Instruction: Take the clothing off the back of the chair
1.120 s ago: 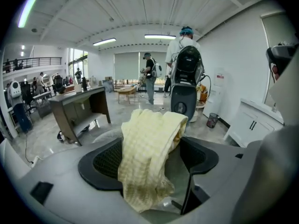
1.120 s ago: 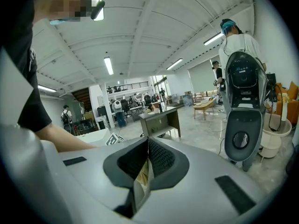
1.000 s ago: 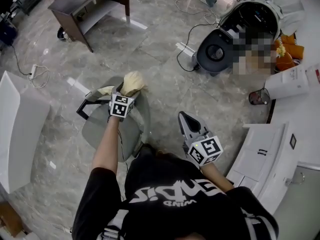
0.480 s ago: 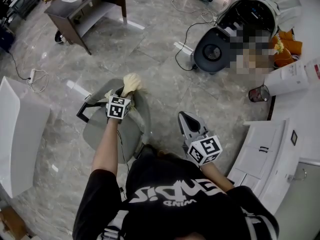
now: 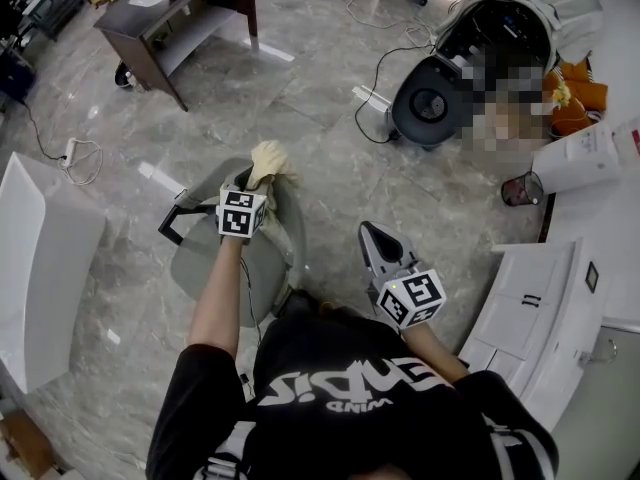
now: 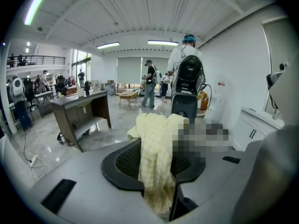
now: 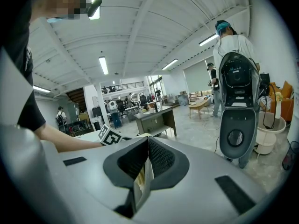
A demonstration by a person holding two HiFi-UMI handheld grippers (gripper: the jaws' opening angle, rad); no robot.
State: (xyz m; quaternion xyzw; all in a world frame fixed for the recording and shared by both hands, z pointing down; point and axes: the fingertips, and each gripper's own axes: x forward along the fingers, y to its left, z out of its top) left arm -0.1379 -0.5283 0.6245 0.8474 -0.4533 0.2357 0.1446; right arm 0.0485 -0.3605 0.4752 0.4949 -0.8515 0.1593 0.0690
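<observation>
A pale yellow garment (image 5: pixel 268 158) is bunched at the top of the grey chair's backrest (image 5: pixel 291 230). My left gripper (image 5: pixel 256 182) reaches over the chair, and its jaws are closing with the cloth pinched between them. In the left gripper view the checked yellow garment (image 6: pixel 156 157) hangs down through the left gripper (image 6: pixel 159 174), draped over the jaw tips. My right gripper (image 5: pixel 371 238) hovers to the right of the chair, apart from it. In the right gripper view the right gripper (image 7: pixel 145 164) is shut with nothing in it.
A dark wooden desk (image 5: pixel 170 18) stands at the far left. A large black and white machine (image 5: pixel 470 68) sits far right with cables (image 5: pixel 380 78) on the floor. White cabinets (image 5: pixel 540 308) line the right, and a white panel (image 5: pixel 40 258) the left. People (image 6: pixel 184 64) stand beyond.
The left gripper has closed on the yellow garment and lifted a little, drawing the cloth up off the backrest. The right gripper has stayed where it was.
</observation>
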